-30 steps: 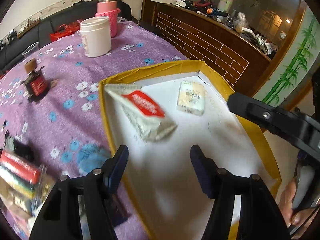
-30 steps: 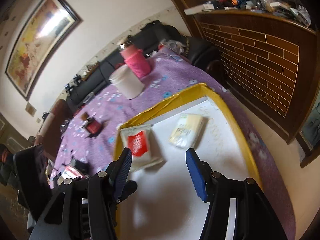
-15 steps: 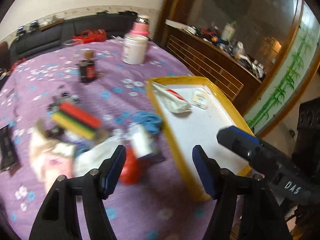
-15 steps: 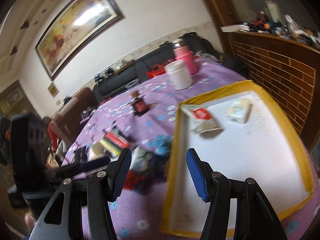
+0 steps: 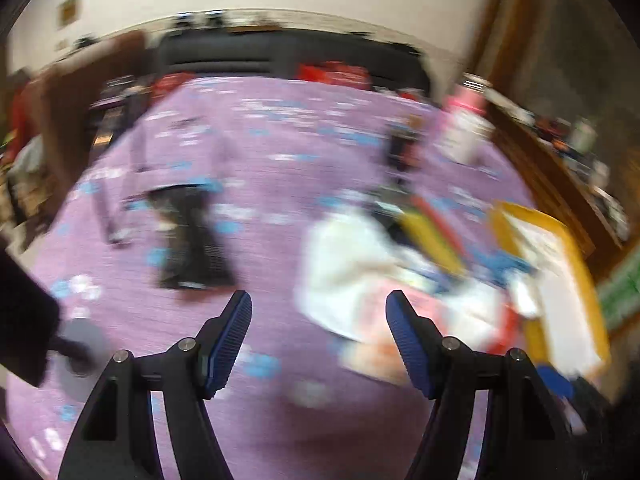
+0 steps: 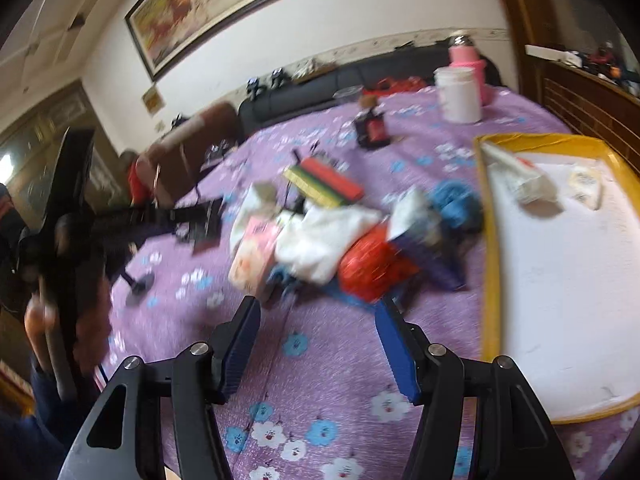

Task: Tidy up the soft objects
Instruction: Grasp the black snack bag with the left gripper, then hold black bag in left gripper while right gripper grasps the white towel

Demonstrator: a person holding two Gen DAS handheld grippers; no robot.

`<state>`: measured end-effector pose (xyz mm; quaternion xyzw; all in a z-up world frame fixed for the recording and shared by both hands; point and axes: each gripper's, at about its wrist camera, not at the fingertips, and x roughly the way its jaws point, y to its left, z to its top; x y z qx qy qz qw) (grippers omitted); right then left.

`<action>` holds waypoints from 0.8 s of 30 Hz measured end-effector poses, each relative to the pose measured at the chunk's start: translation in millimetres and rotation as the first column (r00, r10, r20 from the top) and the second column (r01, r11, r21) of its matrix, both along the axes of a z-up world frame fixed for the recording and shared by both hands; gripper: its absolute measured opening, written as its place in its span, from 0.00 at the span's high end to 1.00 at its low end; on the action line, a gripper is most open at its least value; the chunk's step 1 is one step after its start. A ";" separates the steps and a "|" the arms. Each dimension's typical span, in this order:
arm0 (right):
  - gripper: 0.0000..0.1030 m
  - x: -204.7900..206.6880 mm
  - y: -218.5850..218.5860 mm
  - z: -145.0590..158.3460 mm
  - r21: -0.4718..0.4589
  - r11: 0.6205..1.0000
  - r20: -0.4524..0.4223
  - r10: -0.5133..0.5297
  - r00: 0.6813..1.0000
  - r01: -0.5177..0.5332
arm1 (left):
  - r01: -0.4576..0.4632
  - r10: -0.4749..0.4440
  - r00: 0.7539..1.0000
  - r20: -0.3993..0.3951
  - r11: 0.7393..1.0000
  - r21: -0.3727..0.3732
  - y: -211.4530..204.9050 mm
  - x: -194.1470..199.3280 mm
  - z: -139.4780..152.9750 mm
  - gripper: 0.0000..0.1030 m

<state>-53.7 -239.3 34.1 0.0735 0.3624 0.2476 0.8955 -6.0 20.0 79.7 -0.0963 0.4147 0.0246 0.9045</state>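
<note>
A heap of soft things lies on the purple flowered tablecloth: a white cloth (image 6: 320, 240), a red bag (image 6: 372, 264), a blue woolly bundle (image 6: 456, 200) and a pink packet (image 6: 256, 252). To its right a yellow-rimmed white tray (image 6: 489, 240) holds a red-and-white tissue pack (image 6: 520, 180) and a small pale pack (image 6: 586, 182). My right gripper (image 6: 316, 316) hangs open just short of the heap, nothing between its fingers. The left wrist view is heavily blurred: my left gripper (image 5: 318, 312) is open over bare cloth, with the white cloth (image 5: 348, 264) to its right and the tray (image 5: 504, 216) at far right.
A white jar (image 6: 458, 94), a pink flask (image 6: 466, 56) and a small dark bottle (image 6: 372, 128) stand at the table's far side. A striped stack (image 6: 324, 184) and black items (image 6: 200, 220) lie near the heap. A brick-fronted counter runs along the right.
Both views have swung left, away from the tray and onto the heap and the open tablecloth. Both pairs of jaws stand slightly wider.
</note>
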 end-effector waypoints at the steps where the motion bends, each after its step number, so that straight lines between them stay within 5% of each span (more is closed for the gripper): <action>1: 0.38 0.5 3.4 -3.6 -0.009 1.000 -0.002 0.002 1.000 -0.002 | -0.040 0.041 0.999 -0.012 0.999 0.016 11.5 5.6 -2.4 0.33; 8: 0.38 -3.5 3.2 -1.1 -0.010 1.000 0.018 0.008 1.000 -0.007 | -0.223 0.233 0.960 -0.157 0.972 0.076 70.5 63.3 -41.5 0.33; 13: 0.37 -5.3 3.5 3.8 0.005 1.000 0.016 0.024 1.000 -0.024 | -0.238 0.251 0.939 -0.235 0.968 0.084 86.4 99.1 -74.4 0.33; 17: 0.34 -3.7 10.5 6.1 0.037 0.998 -0.003 0.058 0.998 -0.058 | -0.203 0.225 0.956 -0.191 0.971 0.127 76.3 97.8 -74.4 0.56; 24: 0.31 11.7 24.3 10.2 -0.011 0.998 -0.006 0.057 0.998 -0.057 | -0.103 0.109 0.990 -0.088 0.992 0.073 46.0 37.2 -43.4 0.57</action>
